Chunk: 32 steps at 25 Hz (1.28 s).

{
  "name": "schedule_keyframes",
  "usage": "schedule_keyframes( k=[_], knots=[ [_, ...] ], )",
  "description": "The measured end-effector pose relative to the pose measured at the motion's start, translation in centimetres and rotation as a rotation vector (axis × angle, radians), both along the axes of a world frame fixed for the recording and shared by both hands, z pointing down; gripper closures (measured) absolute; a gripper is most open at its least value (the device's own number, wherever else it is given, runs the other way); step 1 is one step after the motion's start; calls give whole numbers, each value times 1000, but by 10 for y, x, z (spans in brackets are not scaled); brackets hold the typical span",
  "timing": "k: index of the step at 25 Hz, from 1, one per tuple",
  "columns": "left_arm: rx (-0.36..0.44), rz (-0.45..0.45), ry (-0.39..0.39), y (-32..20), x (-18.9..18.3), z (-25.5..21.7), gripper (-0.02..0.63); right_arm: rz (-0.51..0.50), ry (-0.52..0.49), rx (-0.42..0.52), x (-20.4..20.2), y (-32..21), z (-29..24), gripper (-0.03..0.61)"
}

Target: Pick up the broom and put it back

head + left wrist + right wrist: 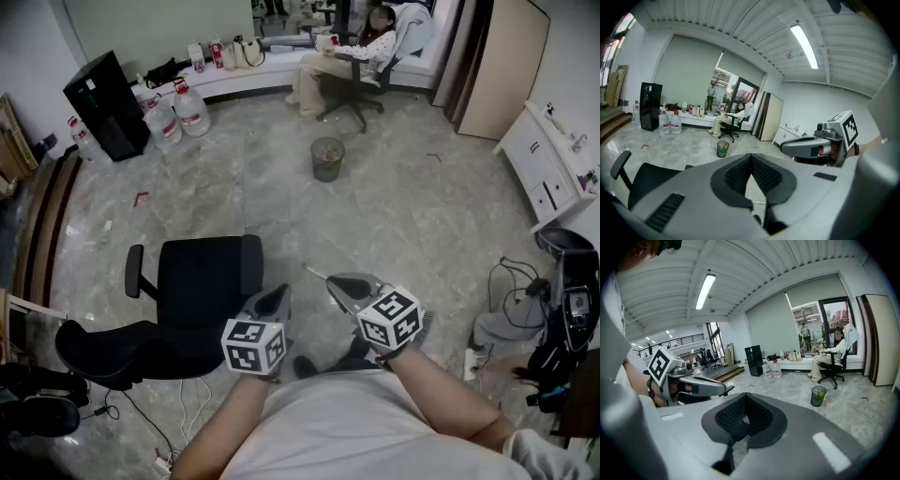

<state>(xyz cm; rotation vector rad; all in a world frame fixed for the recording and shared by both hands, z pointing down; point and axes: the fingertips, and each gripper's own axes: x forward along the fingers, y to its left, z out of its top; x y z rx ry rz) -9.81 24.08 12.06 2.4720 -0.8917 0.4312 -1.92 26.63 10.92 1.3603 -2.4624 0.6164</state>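
Broom: not identified with certainty; thin pale rod (314, 272) on floor (412, 216), just ahead of right gripper (339, 289), possibly its handle; long axis up-left to down-right, near end hidden | Step: approach, judged; nothing held | Jaws: left gripper (278, 300) and right both closed, empty | Next: open, lower onto rod

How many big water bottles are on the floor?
3. One water bottle and a second stand together right of the black cabinet; a third stands left of it. Others may be hidden.
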Motion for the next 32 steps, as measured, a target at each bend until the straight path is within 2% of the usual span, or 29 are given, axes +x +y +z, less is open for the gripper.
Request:
schedule_keyframes(
  k=[19,25,32],
  knots=[
    [1,-24,28,-16,-4,-1,606,2,-3,5,4,-16,-5,574],
    [-11,-51,11,-37,6,6,606,0,2,-10,30,-47,4,574],
    [-47,-118,-31,-87,53,22,606,-56,12,-62,95,-113,31,574]
  ],
)
